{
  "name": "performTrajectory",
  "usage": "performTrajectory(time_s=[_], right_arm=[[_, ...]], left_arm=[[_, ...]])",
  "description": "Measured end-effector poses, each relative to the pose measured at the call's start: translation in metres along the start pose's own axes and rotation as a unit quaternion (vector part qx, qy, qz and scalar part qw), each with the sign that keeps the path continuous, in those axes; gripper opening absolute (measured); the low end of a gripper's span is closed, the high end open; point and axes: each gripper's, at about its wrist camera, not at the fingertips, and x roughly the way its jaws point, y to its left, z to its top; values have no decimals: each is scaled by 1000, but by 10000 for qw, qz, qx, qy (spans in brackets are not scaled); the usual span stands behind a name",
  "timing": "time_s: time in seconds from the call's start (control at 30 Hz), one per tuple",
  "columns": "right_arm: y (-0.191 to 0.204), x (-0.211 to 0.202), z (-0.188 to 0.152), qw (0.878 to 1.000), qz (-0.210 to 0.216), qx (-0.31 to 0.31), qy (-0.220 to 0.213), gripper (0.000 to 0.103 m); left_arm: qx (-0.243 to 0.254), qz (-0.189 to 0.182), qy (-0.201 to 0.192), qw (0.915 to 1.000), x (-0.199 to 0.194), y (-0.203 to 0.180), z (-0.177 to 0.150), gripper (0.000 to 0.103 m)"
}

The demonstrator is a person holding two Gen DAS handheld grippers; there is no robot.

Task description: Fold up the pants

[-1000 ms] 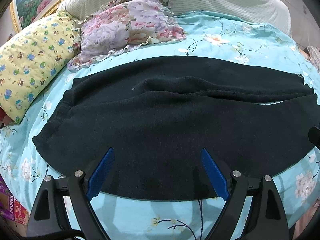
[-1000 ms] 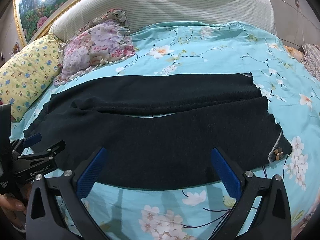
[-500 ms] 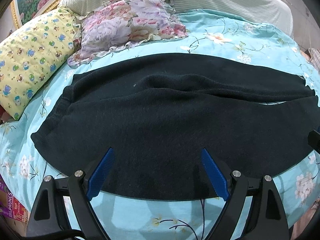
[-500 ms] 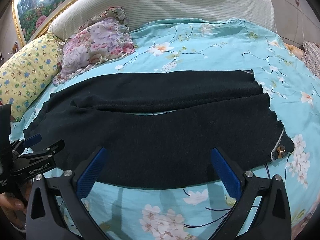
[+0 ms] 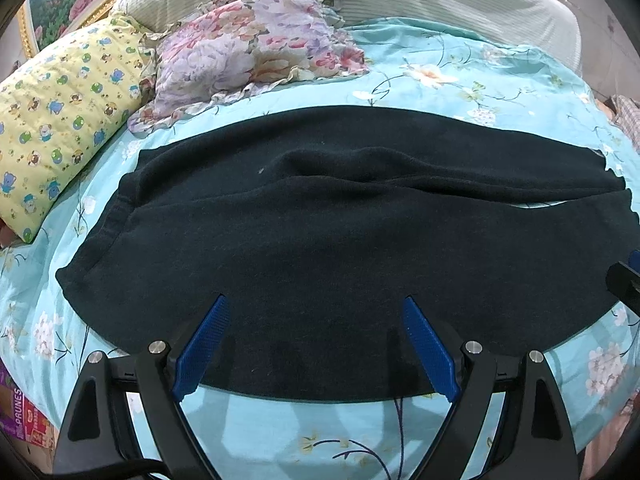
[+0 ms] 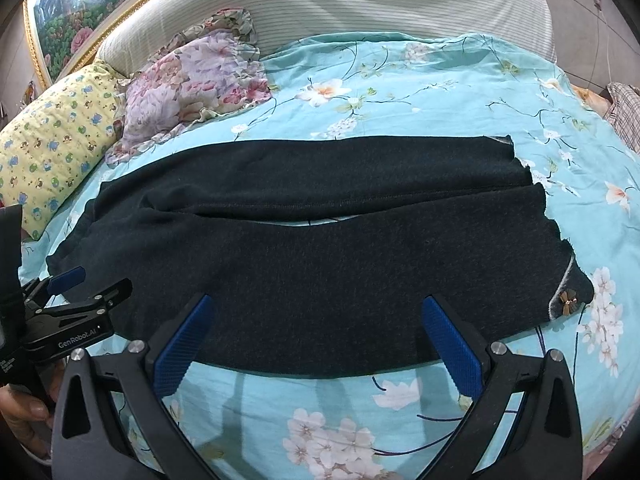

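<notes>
Lying flat just ahead of left gripper (image 5: 316, 340) and right gripper (image 6: 320, 336), black pants (image 6: 312, 248), both spread wide

Dark, near-black knit pants (image 6: 320, 256) lying flat and unfolded across mid-frame, waistband at left, two legs side by side running right, narrow gap between them, small bow ornament (image 6: 567, 302) on near leg's hem, lower right.
</notes>
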Motion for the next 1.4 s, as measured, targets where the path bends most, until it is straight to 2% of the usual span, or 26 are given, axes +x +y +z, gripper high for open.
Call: performTrajectory(time_s=[0.63, 0.7, 0.77, 0.87, 0.9, 0.97, 1.07, 1.23, 1.3, 1.4], right_arm=[[-6, -1, 1, 9999, 41, 134, 5, 103], [-6, -2, 1, 9999, 61, 147, -5, 103], [-7, -3, 2, 9998, 80, 155, -29, 103], [-9, -6, 5, 9998, 101, 143, -92, 103], [-10, -7, 6, 9998, 100, 154, -98, 103], [-14, -7, 10, 9997, 103, 176, -105, 103], [-22, -6, 19, 9998, 18, 186, -114, 103], [-39, -7, 34, 9996, -79, 214, -140, 103], [-48, -7, 41, 9995, -81, 283, -145, 103], [-63, -5, 53, 9990, -36, 439, -118, 103]], left_arm=[[203, -497, 55, 9985, 4, -8, -8, 89], [127, -576, -65, 9982, 1, -6, -7, 89], [38, -902, -260, 9956, -5, -2, -6, 89], [-215, -1553, -436, 9867, -9, 8, -3, 89], [-248, -1677, -433, 9846, -8, 10, 0, 89], [-156, -1505, -446, 9875, -5, 10, 7, 89], [243, -1380, -468, 9890, -1, 4, 23, 89], [541, -1652, -372, 9841, 6, -1, 55, 89], [694, -1561, -340, 9847, 14, -5, 71, 89], [923, -1662, -300, 9813, 23, -11, 89, 89]])
